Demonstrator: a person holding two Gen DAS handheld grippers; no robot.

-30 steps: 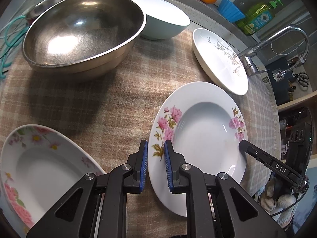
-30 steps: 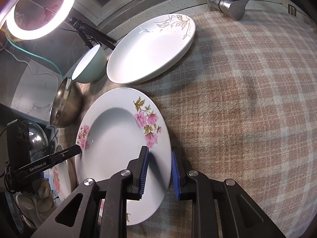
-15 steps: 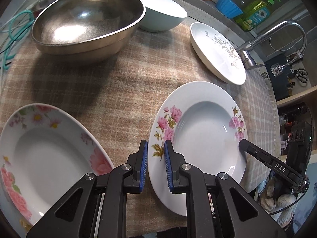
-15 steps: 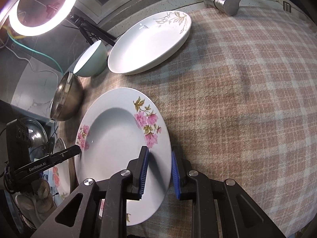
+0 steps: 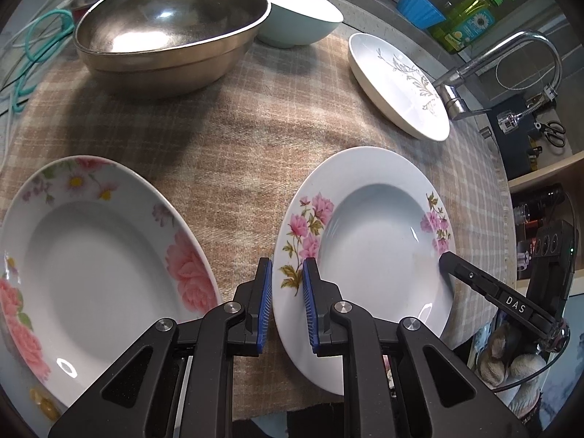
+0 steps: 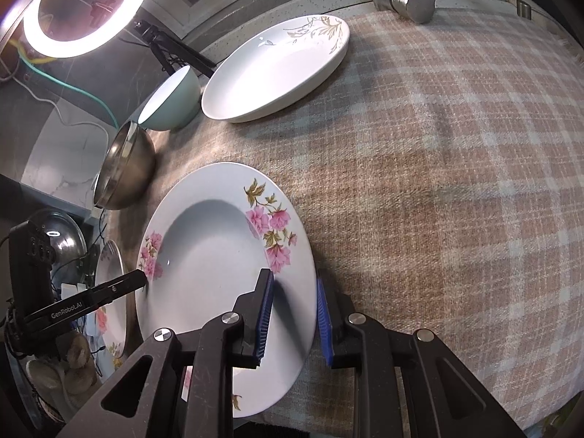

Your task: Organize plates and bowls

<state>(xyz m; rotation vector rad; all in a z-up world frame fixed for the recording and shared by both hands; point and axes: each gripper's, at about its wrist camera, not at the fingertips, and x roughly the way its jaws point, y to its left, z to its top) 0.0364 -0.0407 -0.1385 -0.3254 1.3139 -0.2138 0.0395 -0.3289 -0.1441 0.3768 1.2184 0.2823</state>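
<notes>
The pink-flowered plate [image 5: 368, 241] sits on the plaid cloth [image 5: 233, 138], both grippers clamped on its rim: left gripper [image 5: 286, 306], right gripper [image 6: 292, 319]. Three plates and two bowls surround it. Only the right wrist view shows the ring light [image 6: 85, 3].

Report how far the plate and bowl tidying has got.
Done: nothing is stacked; steel bowl, pale green bowl, gold-leaf plate and rose plate lie apart on the cloth. In hand: left gripper and right gripper clamp opposite rims of the pink-flower plate. Left: group the plates and bowls.
</notes>
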